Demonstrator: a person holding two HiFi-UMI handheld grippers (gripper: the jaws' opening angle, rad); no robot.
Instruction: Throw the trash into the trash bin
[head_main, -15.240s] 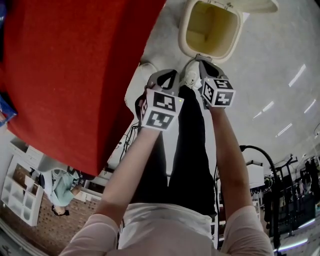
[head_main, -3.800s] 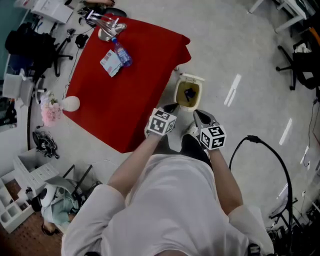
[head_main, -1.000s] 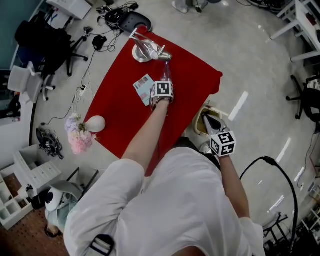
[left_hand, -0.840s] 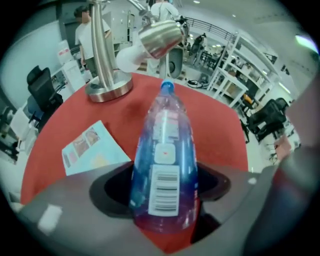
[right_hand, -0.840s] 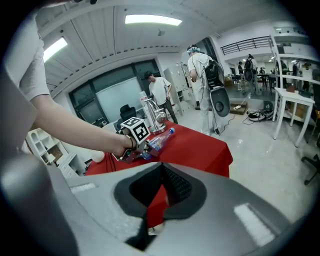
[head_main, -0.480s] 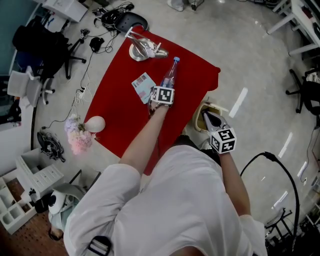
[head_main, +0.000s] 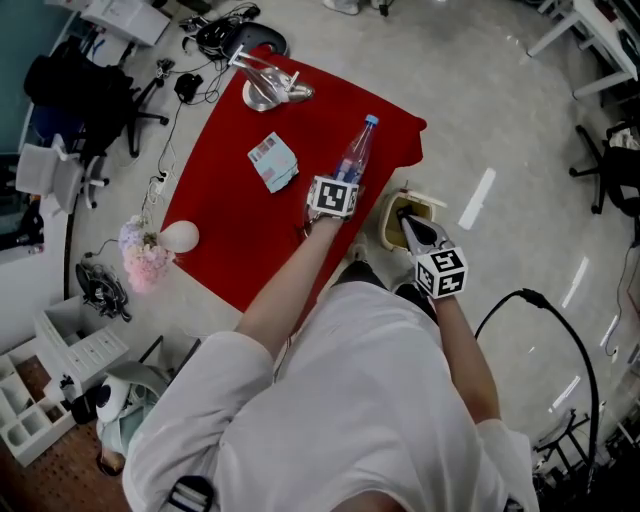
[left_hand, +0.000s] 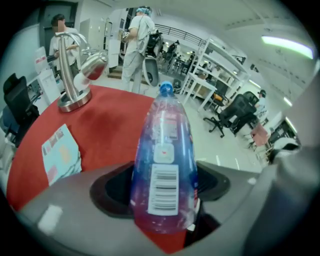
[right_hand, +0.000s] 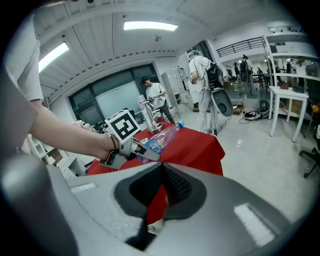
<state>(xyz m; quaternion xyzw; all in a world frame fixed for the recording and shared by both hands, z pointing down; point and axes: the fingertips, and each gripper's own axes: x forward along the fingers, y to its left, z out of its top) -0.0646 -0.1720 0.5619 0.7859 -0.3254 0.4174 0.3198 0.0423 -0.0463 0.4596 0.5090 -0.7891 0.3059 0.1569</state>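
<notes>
Clear plastic bottle (left_hand: 164, 165) with a blue cap, a blue-and-pink wrap and a barcode label: clamped at its lower body between the jaws of my left gripper (head_main: 342, 182), tilted, cap pointing away from me, raised over the red cloth (head_main: 235, 215). Pale trash bin (head_main: 386, 226): lid open, standing on the floor just beside the cloth's edge, near the bottle.

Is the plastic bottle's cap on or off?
On. A blue cap sits on the neck of the bottle in the left gripper view; the head view shows it too.
</notes>
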